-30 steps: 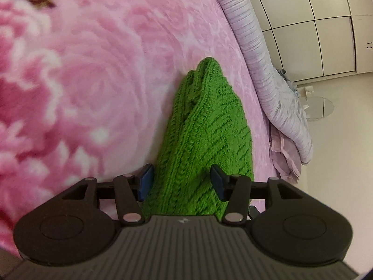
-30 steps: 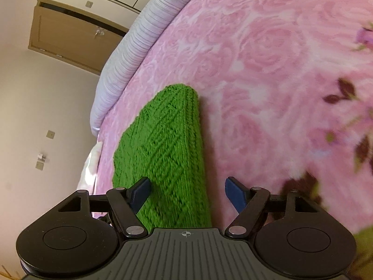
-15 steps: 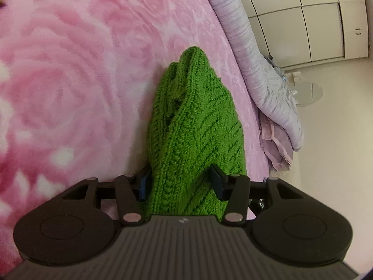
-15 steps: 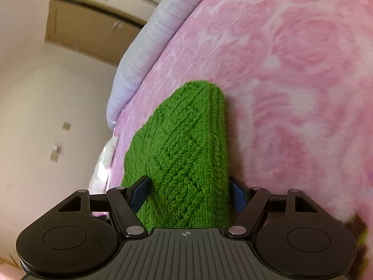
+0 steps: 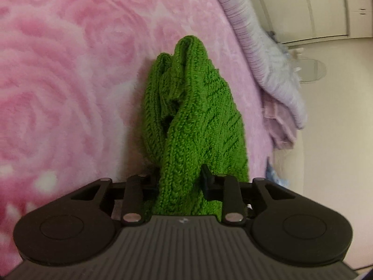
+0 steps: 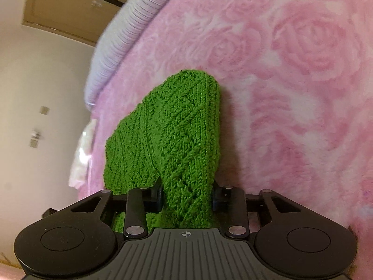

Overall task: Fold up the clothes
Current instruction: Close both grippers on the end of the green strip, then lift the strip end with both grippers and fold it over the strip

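A green cable-knit garment (image 5: 195, 116) lies folded into a thick bundle on a pink rose-patterned blanket (image 5: 70, 81). My left gripper (image 5: 179, 182) is shut on one end of the bundle, the knit bunched and pinched between its fingers. In the right wrist view the same green knit (image 6: 177, 135) rises from the blanket (image 6: 291, 81), and my right gripper (image 6: 187, 193) is shut on its other end. Knit covers most of both pairs of blue pads.
A lilac ribbed bedspread edge (image 5: 261, 53) runs along the bed's side, with cream cupboards (image 5: 314, 9) and floor beyond. In the right wrist view the same lilac edge (image 6: 121, 39) borders a wall with a wooden door (image 6: 70, 9).
Both grippers moved in over the ends of the green knit and went from open to shut on it. The knit now bunches up between the fingers.
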Demonstrator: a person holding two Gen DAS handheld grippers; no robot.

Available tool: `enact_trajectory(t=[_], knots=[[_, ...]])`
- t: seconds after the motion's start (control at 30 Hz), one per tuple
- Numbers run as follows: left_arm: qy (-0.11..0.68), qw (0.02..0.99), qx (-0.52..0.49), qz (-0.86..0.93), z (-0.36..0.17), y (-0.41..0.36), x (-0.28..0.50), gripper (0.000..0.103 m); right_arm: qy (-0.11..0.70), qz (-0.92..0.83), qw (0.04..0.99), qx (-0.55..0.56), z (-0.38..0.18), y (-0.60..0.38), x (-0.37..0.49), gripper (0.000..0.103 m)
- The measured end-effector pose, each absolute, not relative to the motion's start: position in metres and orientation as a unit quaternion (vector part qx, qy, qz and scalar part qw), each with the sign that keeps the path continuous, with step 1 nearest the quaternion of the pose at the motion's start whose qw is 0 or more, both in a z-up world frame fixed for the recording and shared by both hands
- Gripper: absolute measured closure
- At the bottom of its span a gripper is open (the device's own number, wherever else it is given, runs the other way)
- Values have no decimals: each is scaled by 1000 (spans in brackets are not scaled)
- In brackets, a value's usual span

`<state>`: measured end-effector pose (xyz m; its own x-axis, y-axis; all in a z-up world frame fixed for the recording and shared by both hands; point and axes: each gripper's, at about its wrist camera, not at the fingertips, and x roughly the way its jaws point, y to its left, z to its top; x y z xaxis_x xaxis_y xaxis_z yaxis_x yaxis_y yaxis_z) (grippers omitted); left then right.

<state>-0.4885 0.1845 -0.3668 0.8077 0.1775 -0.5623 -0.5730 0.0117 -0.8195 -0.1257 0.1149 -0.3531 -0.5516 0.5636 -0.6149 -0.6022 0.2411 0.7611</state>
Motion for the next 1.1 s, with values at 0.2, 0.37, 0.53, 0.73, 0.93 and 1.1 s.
enact_trajectory(t=[0.2, 0.37, 0.53, 0.73, 0.93, 1.1], knots=[[152, 685, -643, 306, -287, 192, -502, 80, 643, 605, 468, -42, -292, 133, -139, 72], [119, 688, -629, 342, -202, 200, -528, 80, 637, 635, 435, -30, -219, 159, -160, 72], [71, 693, -605, 386, -138, 199, -570, 80, 616, 676, 402, -31, -162, 192, -198, 72], [26, 684, -593, 425, -103, 209, -643, 80, 595, 713, 368, -48, -123, 232, -277, 72], [30, 689, -585, 427, -98, 257, -757, 80, 589, 722, 361, -47, -117, 272, -383, 72], [63, 707, -572, 410, -96, 320, -863, 80, 611, 691, 386, -11, -124, 298, -490, 72]])
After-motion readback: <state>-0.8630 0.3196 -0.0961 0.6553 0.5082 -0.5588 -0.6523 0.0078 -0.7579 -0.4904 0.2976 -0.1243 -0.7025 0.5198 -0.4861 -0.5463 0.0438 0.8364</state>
